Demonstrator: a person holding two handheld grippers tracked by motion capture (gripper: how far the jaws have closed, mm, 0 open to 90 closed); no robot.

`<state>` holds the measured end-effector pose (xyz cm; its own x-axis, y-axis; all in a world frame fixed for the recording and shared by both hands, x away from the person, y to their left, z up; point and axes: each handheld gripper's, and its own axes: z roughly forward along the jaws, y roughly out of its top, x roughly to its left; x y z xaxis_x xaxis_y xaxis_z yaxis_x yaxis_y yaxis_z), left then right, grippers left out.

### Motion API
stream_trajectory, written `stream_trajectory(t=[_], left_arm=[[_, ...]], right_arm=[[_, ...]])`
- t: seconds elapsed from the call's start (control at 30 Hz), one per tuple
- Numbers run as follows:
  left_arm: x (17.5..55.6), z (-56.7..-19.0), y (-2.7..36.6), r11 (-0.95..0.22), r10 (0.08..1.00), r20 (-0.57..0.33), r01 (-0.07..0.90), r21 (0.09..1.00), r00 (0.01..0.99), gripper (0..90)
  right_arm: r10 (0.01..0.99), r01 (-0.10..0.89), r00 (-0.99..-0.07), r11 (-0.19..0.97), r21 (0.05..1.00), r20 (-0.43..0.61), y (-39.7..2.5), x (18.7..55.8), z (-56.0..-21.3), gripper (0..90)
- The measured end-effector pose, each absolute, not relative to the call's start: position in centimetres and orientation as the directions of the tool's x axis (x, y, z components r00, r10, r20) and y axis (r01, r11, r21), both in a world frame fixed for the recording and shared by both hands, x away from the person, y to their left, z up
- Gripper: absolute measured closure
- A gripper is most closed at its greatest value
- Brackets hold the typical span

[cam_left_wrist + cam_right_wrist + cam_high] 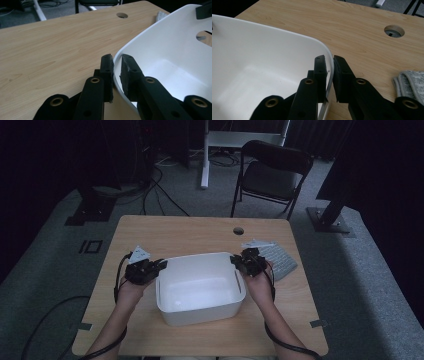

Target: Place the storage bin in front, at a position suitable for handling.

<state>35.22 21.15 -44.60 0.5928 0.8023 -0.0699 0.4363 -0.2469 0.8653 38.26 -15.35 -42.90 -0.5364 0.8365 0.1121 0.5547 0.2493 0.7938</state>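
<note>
A person at a wooden table point(200, 227) holds a white tub point(200, 290) with two hand-held grippers, one at each end. The tub sits near the middle of the table, just in front of the person, open side up and with nothing inside it as far as can be seen.

Left gripper point(159, 265): placed at the tub's left end, at the far corner. In the left gripper view its jaws straddle the rim point(115, 67), one pad outside the wall and one inside; a narrow gap shows between the inner pad and the wall, so the jaws look nearly closed on the rim but perhaps not yet fully clamped.

Right gripper point(236, 261): placed at the tub's right end, likewise at the far corner. In the right gripper view the jaws are pressed together on the rim point(331, 70), with the wall pinched between them.

A folded grey cloth point(280, 260) lies on the table just to the right of the tub, beyond the right gripper. A round cable hole point(238, 230) sits behind the tub, near the table's far edge.

Progress, as judged: both ends of the tub are taken in hand, so the grasping step seems done or nearly so. The tub appears to rest on the table; lifting or moving it remains.
</note>
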Motion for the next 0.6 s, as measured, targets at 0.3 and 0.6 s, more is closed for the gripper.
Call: stream_trajectory(t=[0.3,0.6], left_arm=[[34.97,-44.78,21.24,-0.230,0.802,-0.082,0.433,0.871,0.592,79.4],[34.77,-44.78,21.24,-0.233,0.804,-0.080,0.436,0.869,0.589,79.2]], right_arm=[[0.841,0.558,-0.529,0.245,0.793,0.113,-15.24,38.09,-42.89,82.0],[0.837,0.557,-0.534,0.245,0.793,0.116,-15.31,38.08,-42.91,81.9]])
